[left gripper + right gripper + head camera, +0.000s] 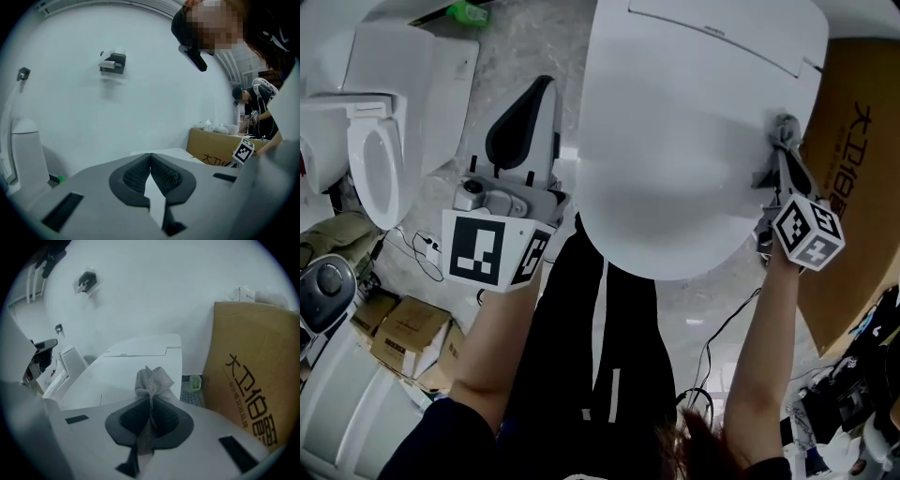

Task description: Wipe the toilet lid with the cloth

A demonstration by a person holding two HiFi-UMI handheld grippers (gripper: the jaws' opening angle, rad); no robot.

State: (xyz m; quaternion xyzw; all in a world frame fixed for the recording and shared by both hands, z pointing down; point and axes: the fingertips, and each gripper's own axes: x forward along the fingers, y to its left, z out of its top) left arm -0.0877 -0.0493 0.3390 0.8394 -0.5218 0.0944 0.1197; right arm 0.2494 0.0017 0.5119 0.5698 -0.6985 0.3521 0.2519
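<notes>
Cloth point(151, 379) sat pinched in the right gripper point(150, 399) at the toilet lid's point(675, 141) edge; the left gripper point(150, 161) was closed and empty; the cardboard box point(248, 357) read "大卫".

Head view chops off the far end of the toilet lid point(694, 141) at the top edge, and the cardboard box point(855, 187) runs off the right side. The cloth point(152, 379) is mostly buried inside the right tongs point(151, 403), so only a bunched tuft pokes out.
</notes>
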